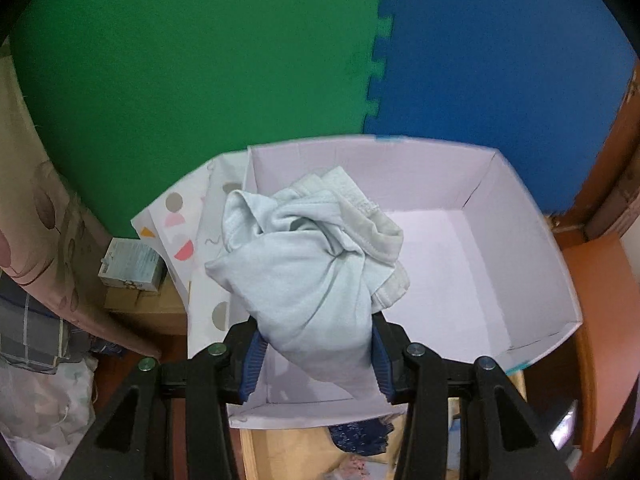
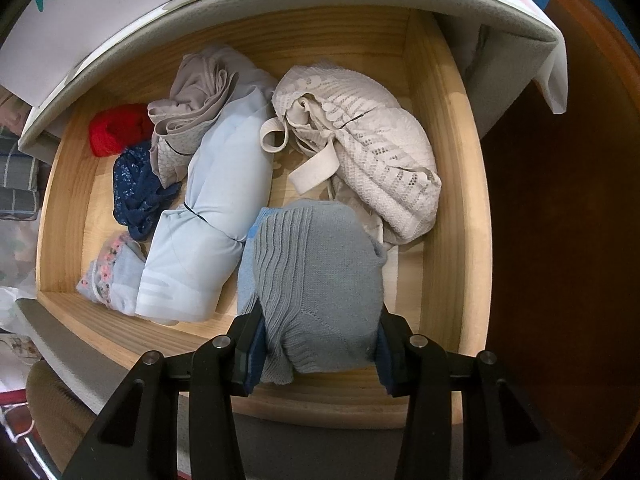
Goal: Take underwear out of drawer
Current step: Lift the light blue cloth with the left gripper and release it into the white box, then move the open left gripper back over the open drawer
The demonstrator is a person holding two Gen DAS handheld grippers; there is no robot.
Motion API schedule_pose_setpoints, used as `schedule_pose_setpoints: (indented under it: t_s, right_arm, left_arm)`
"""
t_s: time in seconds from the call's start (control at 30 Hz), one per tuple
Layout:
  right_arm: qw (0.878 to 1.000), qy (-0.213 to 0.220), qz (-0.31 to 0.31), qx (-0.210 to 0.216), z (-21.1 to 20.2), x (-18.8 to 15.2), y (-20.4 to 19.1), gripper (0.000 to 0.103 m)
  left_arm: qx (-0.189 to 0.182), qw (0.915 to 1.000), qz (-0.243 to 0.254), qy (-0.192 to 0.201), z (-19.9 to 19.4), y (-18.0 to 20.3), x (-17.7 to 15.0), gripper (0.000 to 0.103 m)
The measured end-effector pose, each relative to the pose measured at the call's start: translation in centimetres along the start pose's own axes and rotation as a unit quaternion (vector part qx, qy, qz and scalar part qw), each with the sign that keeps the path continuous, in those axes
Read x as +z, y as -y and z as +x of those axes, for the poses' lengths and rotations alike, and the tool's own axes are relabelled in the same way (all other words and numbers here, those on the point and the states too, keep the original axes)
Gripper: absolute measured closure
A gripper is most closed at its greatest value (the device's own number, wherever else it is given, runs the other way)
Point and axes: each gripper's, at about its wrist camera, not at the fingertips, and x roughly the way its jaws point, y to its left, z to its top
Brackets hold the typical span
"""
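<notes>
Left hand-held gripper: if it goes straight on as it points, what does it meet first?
Probably the bare floor of the white box, since the left hand-held gripper holds pale blue underwear above it; depth is unclear.

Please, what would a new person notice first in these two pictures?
First, the pale blue garment clamped in the left tongs, hanging over an empty white box. Then the grey-blue knit piece gripped by the right tongs above the wooden drawer full of folded underwear.
</notes>
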Motion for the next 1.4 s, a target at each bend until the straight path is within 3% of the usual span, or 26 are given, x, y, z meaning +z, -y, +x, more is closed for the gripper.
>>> schedule_pose_setpoints:
  t_s: [0.2, 0.63, 0.87, 1.07, 1.4]
  right_arm:
    - [1.0, -0.002, 0.003, 0.007, 0.4, 0.3, 0.3, 0.061]
    - [1.0, -0.003, 0.006, 0.011, 0.4, 0.4, 0.3, 0.061]
    - [1.0, -0.002, 0.007, 0.009, 0.3, 0.3, 0.2, 0.06]
    - [1.0, -0.002, 0.004, 0.005, 0.4, 0.3, 0.1, 0.06]
    - [1.0, -0.001, 0.005, 0.002, 0.4, 0.4, 0.0, 0.06]
  left_arm:
    - [0.01, 0.9987, -0.023, -0.044, 2.8, -0.1, -1.5, 0.057]
    - [0.039, 0.9957, -0.054, -0.065, 2.9, 0.5, -2.6, 0.055]
    - [0.056, 0.9955, -0.054, -0.053, 2.4, 0.8, -2.3, 0.05]
    - [0.055, 0.9972, -0.044, -0.026, 0.7, 1.1, -1.5, 0.037]
    - [0.072, 0.9971, -0.025, 0.008, -2.8, 1.2, -2.8, 0.037]
